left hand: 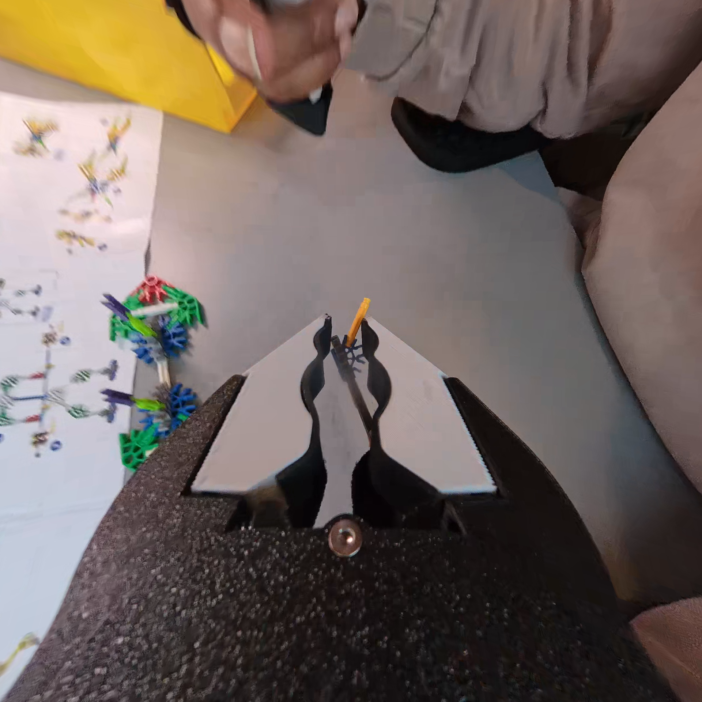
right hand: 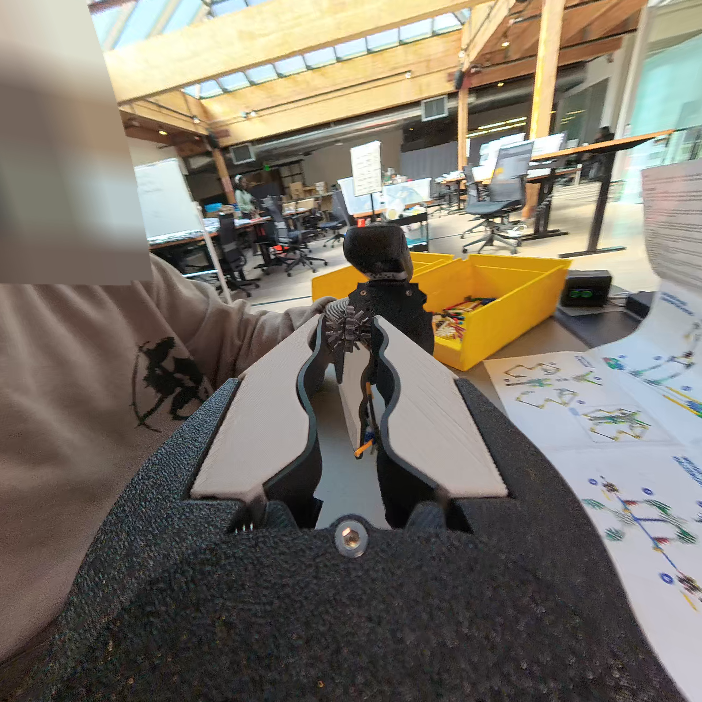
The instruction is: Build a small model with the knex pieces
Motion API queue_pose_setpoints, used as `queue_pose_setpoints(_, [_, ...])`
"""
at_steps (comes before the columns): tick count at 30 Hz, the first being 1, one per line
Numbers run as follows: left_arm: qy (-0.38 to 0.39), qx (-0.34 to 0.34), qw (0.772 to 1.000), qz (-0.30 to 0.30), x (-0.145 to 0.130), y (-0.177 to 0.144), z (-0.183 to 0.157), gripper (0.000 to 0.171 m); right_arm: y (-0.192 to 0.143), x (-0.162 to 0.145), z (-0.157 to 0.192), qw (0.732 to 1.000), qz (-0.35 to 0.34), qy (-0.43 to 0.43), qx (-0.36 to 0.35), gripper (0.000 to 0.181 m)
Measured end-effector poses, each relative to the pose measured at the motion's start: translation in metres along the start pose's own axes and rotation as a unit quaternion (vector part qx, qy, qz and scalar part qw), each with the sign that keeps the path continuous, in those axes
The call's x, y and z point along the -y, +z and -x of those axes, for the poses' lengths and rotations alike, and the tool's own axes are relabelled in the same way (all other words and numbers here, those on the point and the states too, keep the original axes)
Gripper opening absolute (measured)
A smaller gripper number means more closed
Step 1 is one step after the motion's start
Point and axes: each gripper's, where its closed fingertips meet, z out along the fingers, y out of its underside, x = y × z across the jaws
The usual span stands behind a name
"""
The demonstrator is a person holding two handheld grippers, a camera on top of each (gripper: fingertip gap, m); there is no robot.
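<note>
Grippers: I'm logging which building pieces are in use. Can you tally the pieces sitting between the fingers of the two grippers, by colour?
Orange rod: 1
Blue connector: 1
Dark rod: 1
Grey connector: 1
Total: 4

My left gripper (left hand: 345, 323): rough grainy black plastic body, matt ribbed white fingers (left hand: 410, 410), shiny metal screw (left hand: 345, 539). Grey table (left hand: 342, 228): smooth, matt. Yellow bin (right hand: 505, 304): smooth plastic. Instruction sheet (right hand: 592, 437): glossy paper.
</note>
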Motion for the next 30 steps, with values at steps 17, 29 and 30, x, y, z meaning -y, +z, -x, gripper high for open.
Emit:
queue_pose_setpoints(17, [-0.059, 0.052, 0.971, -0.224, 0.055, -0.035, 0.037, 0.037, -0.001, 0.0, -0.036, 0.991, 0.002, -0.051, -0.126, 0.022])
queue_pose_setpoints(29, [0.035, 0.163, 0.913, -0.373, 0.134, -0.099, 0.009, 0.0, 0.001, 0.068, 0.01, 0.973, -0.066, -0.145, -0.17, 0.022])
queue_pose_setpoints(30, [0.029, 0.183, 0.912, -0.366, 0.134, -0.099, 0.013, 0.0, 0.0, 0.067, 0.006, 0.969, -0.057, -0.153, -0.186, 0.022])
